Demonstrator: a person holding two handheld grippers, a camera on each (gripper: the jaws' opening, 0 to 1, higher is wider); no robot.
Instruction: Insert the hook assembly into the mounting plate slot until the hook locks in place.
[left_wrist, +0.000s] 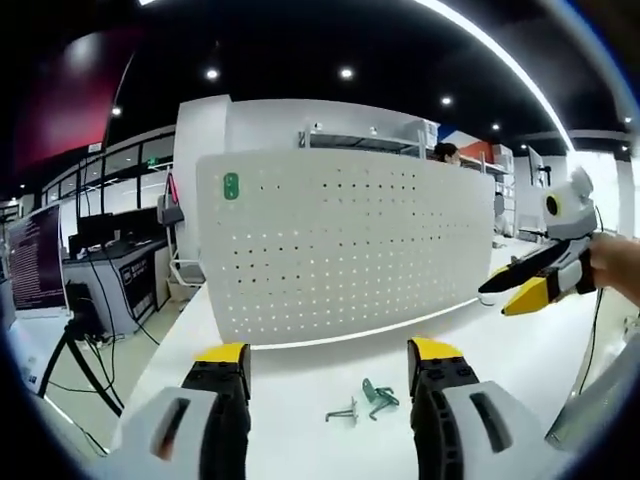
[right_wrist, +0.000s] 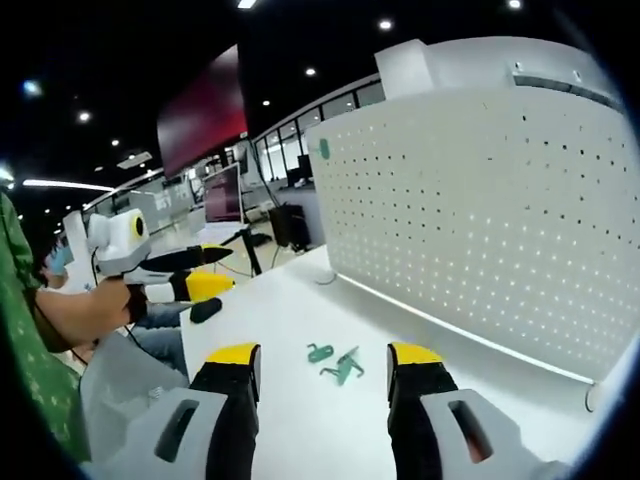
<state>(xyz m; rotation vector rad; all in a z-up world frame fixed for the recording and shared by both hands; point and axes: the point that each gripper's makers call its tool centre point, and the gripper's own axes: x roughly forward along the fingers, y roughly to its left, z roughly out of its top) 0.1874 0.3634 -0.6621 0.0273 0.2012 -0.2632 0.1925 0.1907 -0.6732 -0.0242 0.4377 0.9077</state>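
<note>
A white pegboard mounting plate (left_wrist: 340, 240) stands upright on the white table (left_wrist: 520, 350), with a green sticker (left_wrist: 231, 186) near its top corner. Two small hook parts lie on the table in front of it: a green one (left_wrist: 379, 395) and a greyish wire one (left_wrist: 345, 411). My left gripper (left_wrist: 328, 352) is open above the table, short of the hooks and holding nothing. My right gripper (right_wrist: 324, 355) is also open and holding nothing, with the hook parts (right_wrist: 338, 364) lying just beyond its yellow tips. The pegboard (right_wrist: 500, 200) fills the right of that view.
The right gripper (left_wrist: 535, 285) comes in from the right, held by a hand (left_wrist: 615, 265). The left gripper (right_wrist: 180, 275) and a green sleeve (right_wrist: 30, 340) sit at the left. Desks with monitors (left_wrist: 40, 260) and a tripod (left_wrist: 80, 340) stand past the table's edge.
</note>
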